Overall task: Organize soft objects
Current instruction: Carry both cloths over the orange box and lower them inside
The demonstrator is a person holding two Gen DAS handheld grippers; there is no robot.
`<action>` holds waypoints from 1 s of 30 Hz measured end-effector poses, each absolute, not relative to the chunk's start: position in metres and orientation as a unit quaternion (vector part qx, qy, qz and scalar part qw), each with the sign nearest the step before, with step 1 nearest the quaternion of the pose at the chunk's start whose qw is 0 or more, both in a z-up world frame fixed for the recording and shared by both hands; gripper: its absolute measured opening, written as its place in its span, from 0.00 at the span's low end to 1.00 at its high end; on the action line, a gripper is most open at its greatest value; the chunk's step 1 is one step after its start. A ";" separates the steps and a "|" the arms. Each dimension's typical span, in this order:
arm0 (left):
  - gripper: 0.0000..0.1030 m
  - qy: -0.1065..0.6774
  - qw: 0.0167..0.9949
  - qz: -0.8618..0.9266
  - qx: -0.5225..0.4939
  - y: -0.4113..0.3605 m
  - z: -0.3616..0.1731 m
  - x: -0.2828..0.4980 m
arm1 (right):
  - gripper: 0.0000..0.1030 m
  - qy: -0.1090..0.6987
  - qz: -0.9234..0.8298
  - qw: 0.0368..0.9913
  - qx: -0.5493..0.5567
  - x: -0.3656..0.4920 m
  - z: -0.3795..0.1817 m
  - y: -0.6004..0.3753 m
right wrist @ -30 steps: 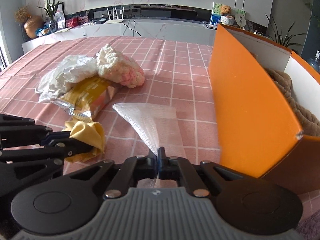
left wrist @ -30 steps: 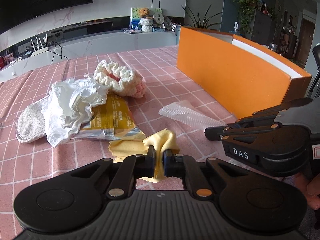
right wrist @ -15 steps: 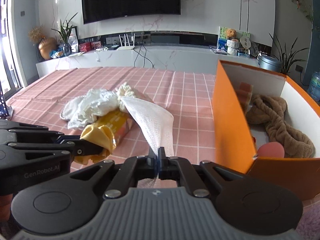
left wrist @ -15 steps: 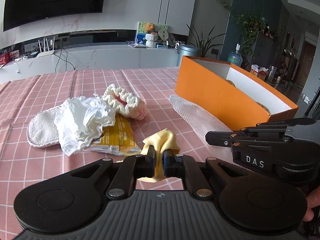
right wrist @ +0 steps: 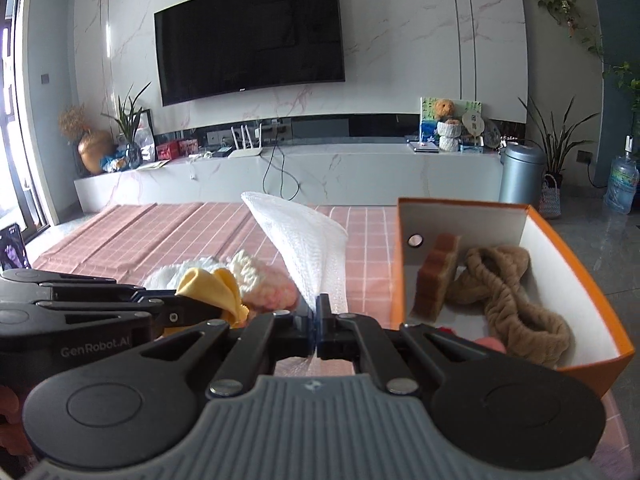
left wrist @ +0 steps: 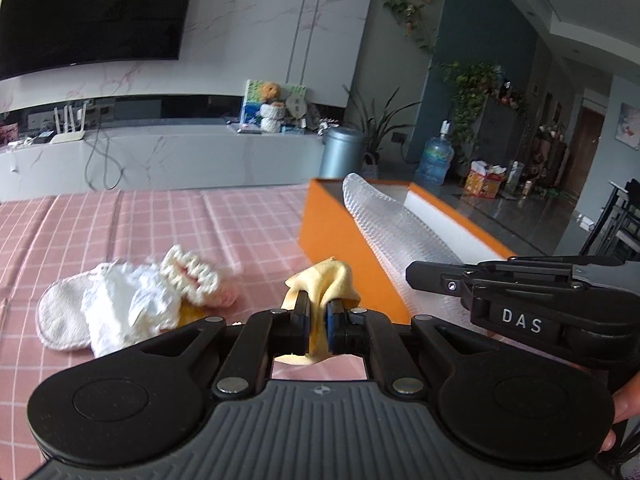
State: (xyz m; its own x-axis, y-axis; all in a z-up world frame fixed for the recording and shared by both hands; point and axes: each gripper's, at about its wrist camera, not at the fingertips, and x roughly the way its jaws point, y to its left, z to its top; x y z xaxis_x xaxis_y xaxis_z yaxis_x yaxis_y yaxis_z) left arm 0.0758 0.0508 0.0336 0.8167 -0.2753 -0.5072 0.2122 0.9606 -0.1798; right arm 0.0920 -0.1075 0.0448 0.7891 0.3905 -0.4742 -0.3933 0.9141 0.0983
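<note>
My left gripper point(left wrist: 318, 312) is shut on a yellow cloth point(left wrist: 326, 280), held up off the pink checked tablecloth point(left wrist: 160, 232). My right gripper point(right wrist: 318, 312) is shut on a clear bubble-wrap sheet point(right wrist: 308, 248), which stands up stiffly in front of it. In the left wrist view the same bubble wrap point(left wrist: 392, 228) stretches across the orange box point(left wrist: 336, 236). The box point(right wrist: 592, 280) holds a brown knitted band point(right wrist: 508, 292), a brown sponge block point(right wrist: 436, 276) and something pink, partly hidden. On the table lie a crocheted cream-and-pink piece point(left wrist: 196, 274), a crumpled white bag point(left wrist: 128, 308) and a white pad point(left wrist: 60, 316).
A yellow packet point(left wrist: 192, 312) peeks out under the white bag. A person's fingers point(left wrist: 624, 404) show at the right gripper's handle. Beyond the table stand a white TV console point(right wrist: 320, 172), a grey bin point(right wrist: 520, 176) and a water bottle point(right wrist: 620, 184).
Both grippers have risen with their loads: the yellow cloth and the bubble wrap have left the table, and the views have tilted up toward the room. The right gripper now looks into the box.
</note>
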 end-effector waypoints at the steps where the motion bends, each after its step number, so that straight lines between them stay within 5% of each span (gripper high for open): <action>1: 0.07 0.271 0.951 -0.135 -0.058 0.048 0.038 0.078 | 0.00 0.249 0.204 0.947 -0.002 0.095 0.050 -0.114; 16: 0.08 0.240 0.937 -0.253 -0.026 -0.037 0.085 0.141 | 0.00 0.267 0.157 0.951 0.006 0.154 0.095 -0.201; 30: 0.07 0.320 0.895 -0.309 0.044 -0.111 0.042 0.211 | 0.00 0.392 0.131 0.908 -0.071 0.231 0.032 -0.237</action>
State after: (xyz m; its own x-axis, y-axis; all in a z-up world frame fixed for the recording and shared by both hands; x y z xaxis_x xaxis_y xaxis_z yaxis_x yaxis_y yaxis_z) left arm 0.2109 -0.1106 0.0421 0.6045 -0.5237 -0.6003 0.5806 0.8056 -0.1181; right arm 0.2306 -0.2366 0.0324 0.6585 0.1827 -0.7301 -0.2947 0.9552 -0.0267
